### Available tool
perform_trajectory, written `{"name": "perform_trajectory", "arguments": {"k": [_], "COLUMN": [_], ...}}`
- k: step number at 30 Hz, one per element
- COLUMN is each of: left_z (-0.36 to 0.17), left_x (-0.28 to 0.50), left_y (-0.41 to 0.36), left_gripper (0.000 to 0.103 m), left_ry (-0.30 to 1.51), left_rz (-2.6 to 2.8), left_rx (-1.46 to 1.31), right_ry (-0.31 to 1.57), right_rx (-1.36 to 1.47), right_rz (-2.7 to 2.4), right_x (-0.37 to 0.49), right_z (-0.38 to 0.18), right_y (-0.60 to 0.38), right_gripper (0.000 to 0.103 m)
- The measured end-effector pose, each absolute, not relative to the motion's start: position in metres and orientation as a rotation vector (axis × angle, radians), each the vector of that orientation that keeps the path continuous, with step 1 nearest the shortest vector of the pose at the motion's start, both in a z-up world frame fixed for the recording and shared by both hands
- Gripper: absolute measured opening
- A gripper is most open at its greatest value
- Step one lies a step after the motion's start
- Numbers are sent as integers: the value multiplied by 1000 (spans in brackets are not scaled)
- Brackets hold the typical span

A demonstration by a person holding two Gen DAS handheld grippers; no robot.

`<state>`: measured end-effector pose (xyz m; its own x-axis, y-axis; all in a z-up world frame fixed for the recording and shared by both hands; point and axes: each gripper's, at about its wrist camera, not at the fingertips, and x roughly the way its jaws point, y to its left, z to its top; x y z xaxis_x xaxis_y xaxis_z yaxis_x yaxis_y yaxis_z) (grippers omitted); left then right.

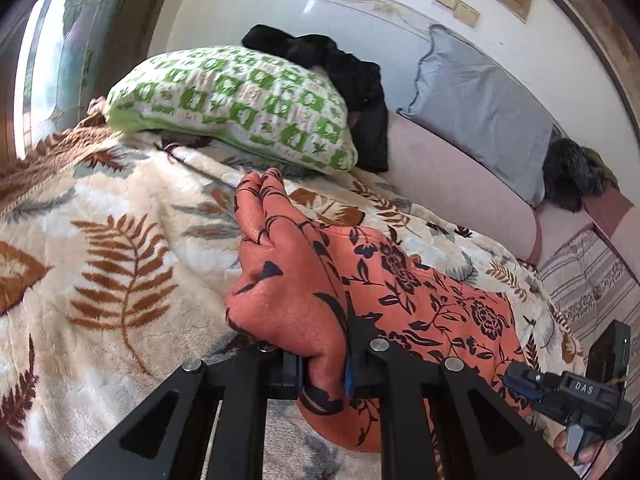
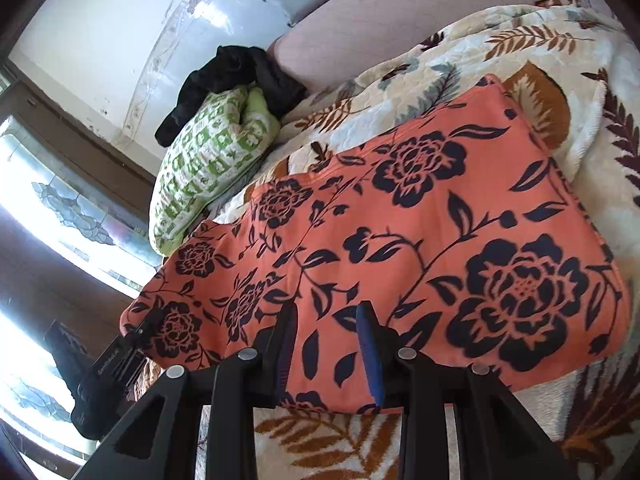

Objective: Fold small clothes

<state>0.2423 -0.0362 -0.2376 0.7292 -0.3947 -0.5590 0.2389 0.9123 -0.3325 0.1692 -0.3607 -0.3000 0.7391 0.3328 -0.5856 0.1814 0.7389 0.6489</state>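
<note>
A cream plush blanket printed with brown fern leaves covers the bed and fills most of both views. On it lies the orange cloth with black flower print, spread across the centre of the right wrist view, one end bunched and lifted in the middle of the left wrist view. A green-and-white patterned pillow sits in the upper middle of the left view, with a black garment heaped behind it against the wall, and a grey pillow to the upper right. The left gripper at the bottom centre is clamped on a gathered fold of the orange cloth. The right gripper stands with its blue-padded jaws apart over the near edge of the cloth; whether the pads press the fabric I cannot tell
</note>
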Motion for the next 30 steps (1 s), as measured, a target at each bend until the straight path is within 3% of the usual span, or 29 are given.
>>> {"name": "perform_trajectory", "arguments": {"k": [9,17,18,19,20,30], "left_z": [-209,-251,-260,-267,-273,-258], "left_x": [240,210,204,199,195,180], "left_y": [-147,-261,-269,-275,-279,-263], "left_gripper": [13,13,13,13,13,13], "left_ry": [705,814,831,840,840,803], "left_rz": [-501,-634,-643,-639,-625,-631], "left_rx": [-82,102,124,149,174,169], "right_ry": [669,598,594,599,604,731], "right_rx": [878,1150,1181,1216,1261,1331], "right_rz": [66,80,107,143,187,412], "right_x": [146,126,127,131,137,244], "right_z": [-294,-313,-315,-318,-321,-336], "right_y": [-430,-498,-503,-508,-511,-485], "right_gripper": [34,36,44,67,75,77]}}
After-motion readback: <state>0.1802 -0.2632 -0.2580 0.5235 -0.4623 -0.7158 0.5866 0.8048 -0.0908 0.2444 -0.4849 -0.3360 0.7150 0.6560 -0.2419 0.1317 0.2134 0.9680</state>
